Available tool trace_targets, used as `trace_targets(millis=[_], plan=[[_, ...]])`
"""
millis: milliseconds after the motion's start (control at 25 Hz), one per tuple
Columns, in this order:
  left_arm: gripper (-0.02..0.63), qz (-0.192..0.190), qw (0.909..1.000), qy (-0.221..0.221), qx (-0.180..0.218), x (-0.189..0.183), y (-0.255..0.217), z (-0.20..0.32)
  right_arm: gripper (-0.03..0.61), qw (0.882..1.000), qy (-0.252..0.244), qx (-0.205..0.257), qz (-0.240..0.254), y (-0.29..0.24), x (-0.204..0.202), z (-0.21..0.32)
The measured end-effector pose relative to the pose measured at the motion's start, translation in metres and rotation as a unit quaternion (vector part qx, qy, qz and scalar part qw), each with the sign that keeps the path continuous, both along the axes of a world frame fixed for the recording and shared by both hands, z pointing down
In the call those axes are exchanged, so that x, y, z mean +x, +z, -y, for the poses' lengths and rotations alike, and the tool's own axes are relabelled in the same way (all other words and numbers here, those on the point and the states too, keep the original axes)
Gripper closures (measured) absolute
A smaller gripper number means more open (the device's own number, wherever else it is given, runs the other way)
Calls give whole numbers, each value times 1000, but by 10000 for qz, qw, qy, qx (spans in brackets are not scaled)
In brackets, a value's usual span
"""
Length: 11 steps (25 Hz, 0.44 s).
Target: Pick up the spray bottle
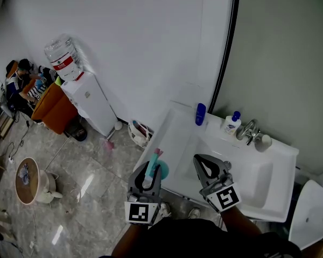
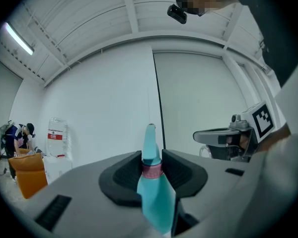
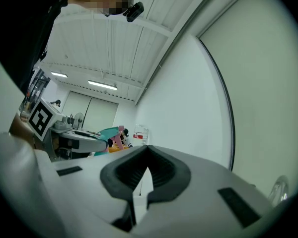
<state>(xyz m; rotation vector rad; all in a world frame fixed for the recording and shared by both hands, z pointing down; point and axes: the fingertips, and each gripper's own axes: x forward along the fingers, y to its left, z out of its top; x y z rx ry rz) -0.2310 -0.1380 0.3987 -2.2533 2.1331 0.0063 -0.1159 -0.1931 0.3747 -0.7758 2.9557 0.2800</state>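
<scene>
Head view: the left gripper (image 1: pixel 151 172), at 7 o'clock in the frame, grips the teal spray bottle (image 1: pixel 157 164) by its pink-ringed neck, at the left edge of the white sink (image 1: pixel 274 198). The right gripper (image 1: pixel 203 164), at 5 o'clock over the sink, has its jaws closed tip to tip, empty. A blue bottle (image 1: pixel 200 114) stands on the sink's rim at 12 o'clock.

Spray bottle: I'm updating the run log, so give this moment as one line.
left gripper: shut on spray bottle neck | right gripper: shut, empty | phase: bottle held
</scene>
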Motion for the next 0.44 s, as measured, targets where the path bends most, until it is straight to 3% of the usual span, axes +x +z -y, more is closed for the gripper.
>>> trace_targets(millis=[440], plan=[[486, 30, 9999, 82, 57, 1, 0, 14, 580, 9999, 73, -71, -45, 5, 2, 17]])
